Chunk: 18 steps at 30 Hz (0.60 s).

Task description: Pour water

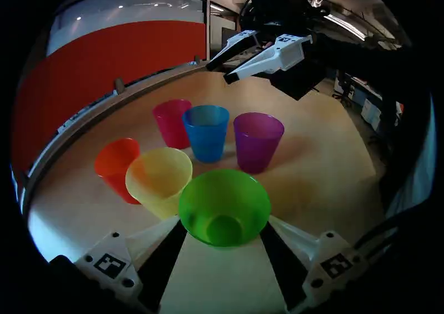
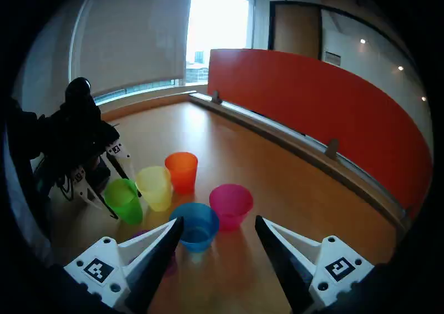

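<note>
Six plastic cups stand clustered on the wooden table (image 1: 327, 147): green (image 1: 225, 206), yellow (image 1: 158, 181), orange (image 1: 115, 161), pink (image 1: 171, 121), blue (image 1: 206, 131) and purple (image 1: 257, 140). My left gripper (image 1: 223, 225) has a finger pressed on each side of the green cup (image 2: 123, 197), which looks empty. My right gripper (image 2: 218, 221) hovers open above the table, with the blue cup (image 2: 195, 225) and the pink cup (image 2: 231, 203) just beyond its fingertips. From the left gripper view, the right gripper (image 1: 218, 74) hangs in the air behind the cups.
A red partition (image 2: 344, 109) on a raised ledge (image 2: 288, 139) runs along one table edge. A window with a blind (image 2: 216, 31) lies beyond. Bare tabletop (image 2: 266, 170) stretches past the cups. A dark-sleeved arm (image 1: 361, 53) holds the right gripper.
</note>
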Each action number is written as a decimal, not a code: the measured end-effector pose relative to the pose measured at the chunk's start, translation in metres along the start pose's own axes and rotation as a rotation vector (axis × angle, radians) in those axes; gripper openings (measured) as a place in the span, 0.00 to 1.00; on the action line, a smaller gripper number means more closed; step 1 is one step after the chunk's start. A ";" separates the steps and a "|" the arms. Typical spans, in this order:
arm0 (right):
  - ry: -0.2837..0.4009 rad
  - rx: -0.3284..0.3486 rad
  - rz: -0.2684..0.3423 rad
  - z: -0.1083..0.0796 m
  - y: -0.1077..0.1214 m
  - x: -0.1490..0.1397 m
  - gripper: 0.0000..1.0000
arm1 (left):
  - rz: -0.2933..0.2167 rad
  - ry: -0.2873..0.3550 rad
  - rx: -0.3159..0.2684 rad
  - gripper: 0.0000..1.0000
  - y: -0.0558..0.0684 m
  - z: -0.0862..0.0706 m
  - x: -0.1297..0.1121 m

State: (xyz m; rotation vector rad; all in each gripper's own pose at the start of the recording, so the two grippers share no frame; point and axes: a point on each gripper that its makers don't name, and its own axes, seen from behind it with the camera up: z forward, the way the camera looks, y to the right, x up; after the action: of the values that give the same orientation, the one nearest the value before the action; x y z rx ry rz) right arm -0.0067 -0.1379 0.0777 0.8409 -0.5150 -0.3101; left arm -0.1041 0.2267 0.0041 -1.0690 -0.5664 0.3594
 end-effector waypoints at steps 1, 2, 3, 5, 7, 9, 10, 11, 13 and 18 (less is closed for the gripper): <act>0.000 0.001 0.000 0.000 0.000 0.000 1.00 | 0.006 -0.002 0.004 0.84 -0.001 0.000 0.000; 0.000 0.001 0.000 0.000 0.000 0.000 0.99 | 0.010 -0.003 0.007 0.83 -0.001 0.000 0.000; 0.000 0.002 0.001 0.001 -0.001 0.000 1.00 | 0.014 -0.004 0.010 0.83 -0.001 0.000 0.000; 0.000 0.005 0.002 0.001 -0.002 -0.001 1.00 | 0.020 -0.007 0.014 0.82 -0.002 -0.001 0.000; -0.002 0.010 0.002 0.002 -0.003 -0.002 1.00 | 0.021 -0.005 0.014 0.82 -0.001 -0.002 0.001; -0.006 0.013 0.002 0.003 -0.004 -0.004 1.00 | 0.021 -0.002 0.014 0.82 -0.001 -0.003 0.002; -0.009 0.014 0.001 0.003 -0.004 -0.005 1.00 | 0.020 0.001 0.015 0.82 -0.001 -0.004 0.003; -0.011 0.015 0.001 0.004 -0.005 -0.005 1.00 | 0.020 0.003 0.016 0.82 -0.001 -0.005 0.004; -0.014 0.016 0.000 0.005 -0.005 -0.007 1.00 | 0.019 0.009 0.020 0.82 -0.002 -0.007 0.006; -0.025 0.019 -0.001 0.008 -0.006 -0.011 0.99 | 0.015 0.024 0.030 0.82 -0.004 -0.012 0.010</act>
State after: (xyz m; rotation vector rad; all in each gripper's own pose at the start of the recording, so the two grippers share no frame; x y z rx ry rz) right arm -0.0203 -0.1413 0.0744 0.8566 -0.5418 -0.3171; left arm -0.0887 0.2215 0.0063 -1.0481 -0.5304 0.3668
